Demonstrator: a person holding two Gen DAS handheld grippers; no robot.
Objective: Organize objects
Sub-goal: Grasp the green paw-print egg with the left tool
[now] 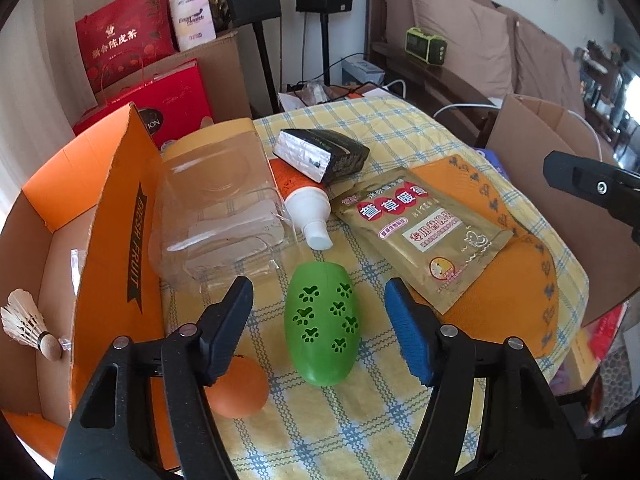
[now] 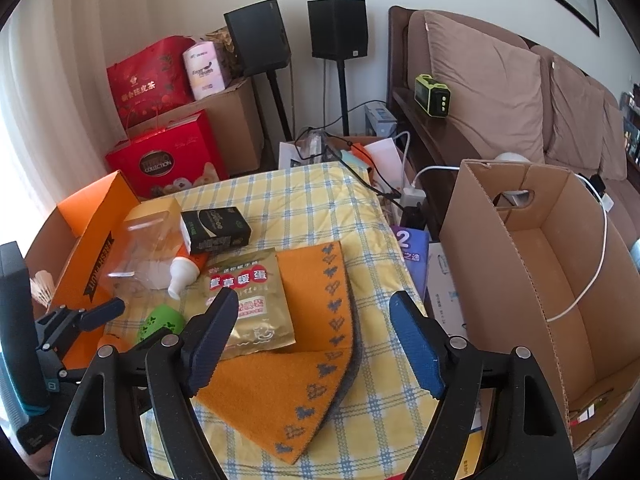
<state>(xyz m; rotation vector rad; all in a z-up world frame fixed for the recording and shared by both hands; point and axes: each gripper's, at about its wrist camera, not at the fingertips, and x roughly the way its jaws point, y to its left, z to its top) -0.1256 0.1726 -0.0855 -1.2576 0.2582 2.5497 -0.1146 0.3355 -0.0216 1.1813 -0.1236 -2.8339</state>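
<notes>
A green oval case with paw-print holes (image 1: 323,322) lies on the checked tablecloth (image 1: 360,420). My left gripper (image 1: 320,326) is open, its fingers on either side of the case without touching it. An orange ball (image 1: 238,388) sits under the left finger. A gold pouch (image 1: 420,228), an orange-and-white tube (image 1: 306,204), a black box (image 1: 320,154) and a clear plastic container (image 1: 218,208) lie beyond. My right gripper (image 2: 314,344) is open and empty above an orange felt piece (image 2: 296,376). The green case (image 2: 160,322) and pouch (image 2: 250,300) also show there.
An orange fruit box (image 1: 116,240) stands at the table's left with a shuttlecock (image 1: 28,324) inside. An open brown carton (image 2: 540,280) stands on the right. Red gift bags, speakers and a sofa lie behind the table.
</notes>
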